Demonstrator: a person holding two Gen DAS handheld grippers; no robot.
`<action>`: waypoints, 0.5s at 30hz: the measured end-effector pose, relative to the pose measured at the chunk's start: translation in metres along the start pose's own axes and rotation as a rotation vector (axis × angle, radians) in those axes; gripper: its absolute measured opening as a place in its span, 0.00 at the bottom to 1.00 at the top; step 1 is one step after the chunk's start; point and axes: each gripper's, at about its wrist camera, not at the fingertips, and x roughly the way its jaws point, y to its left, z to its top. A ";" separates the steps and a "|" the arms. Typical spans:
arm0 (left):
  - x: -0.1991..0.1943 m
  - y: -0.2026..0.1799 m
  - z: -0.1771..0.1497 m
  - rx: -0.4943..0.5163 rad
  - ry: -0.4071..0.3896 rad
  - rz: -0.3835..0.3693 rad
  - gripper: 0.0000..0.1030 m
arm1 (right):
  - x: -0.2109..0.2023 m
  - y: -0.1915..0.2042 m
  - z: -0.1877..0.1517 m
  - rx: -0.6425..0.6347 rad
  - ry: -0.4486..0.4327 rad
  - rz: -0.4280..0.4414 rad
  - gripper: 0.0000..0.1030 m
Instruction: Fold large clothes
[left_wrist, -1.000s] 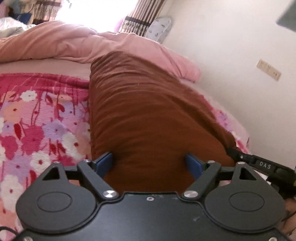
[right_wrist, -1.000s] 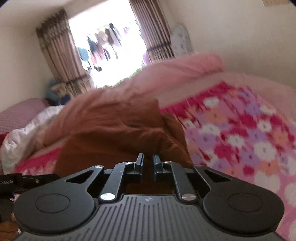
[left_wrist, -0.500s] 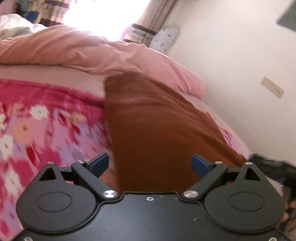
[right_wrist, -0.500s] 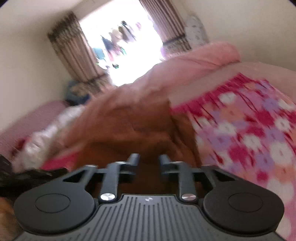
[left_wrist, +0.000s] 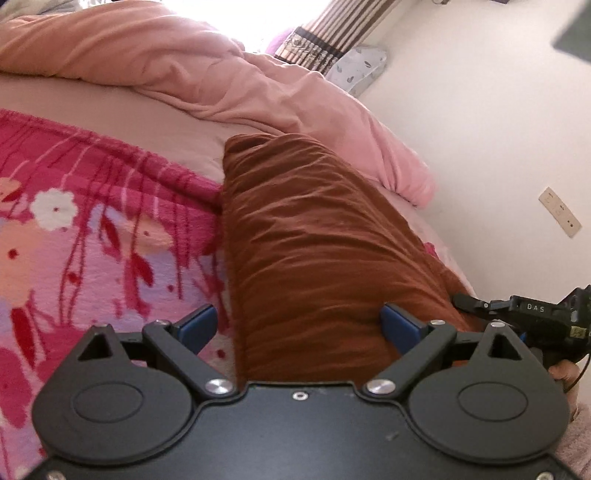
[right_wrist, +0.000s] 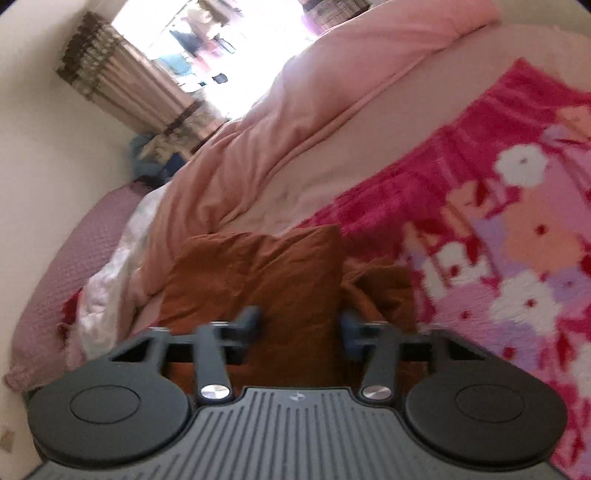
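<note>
One creased brown garment (left_wrist: 314, 243), folded narrow.

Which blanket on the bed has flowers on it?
The bright pink fleece blanket beside the brown garment. The salmon comforter behind is plain.

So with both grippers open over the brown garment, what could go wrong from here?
1. The left gripper is spread wide across the brown garment, which lies in a long strip; closing there may pinch only the top layer.
2. The floral blanket lies directly under the garment's edge, so a low grab could catch it too.
3. Near the right gripper the cloth is bunched, so the fold may end uneven.
</note>
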 end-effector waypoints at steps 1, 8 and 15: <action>-0.001 -0.003 0.001 0.013 -0.001 -0.004 0.94 | -0.003 0.003 -0.002 -0.004 -0.008 0.012 0.09; 0.014 -0.023 -0.001 0.089 0.012 -0.007 0.96 | -0.046 0.011 -0.008 -0.071 -0.172 -0.057 0.06; 0.028 -0.014 -0.007 0.044 0.041 -0.017 0.98 | -0.010 -0.047 -0.032 0.075 -0.131 -0.101 0.08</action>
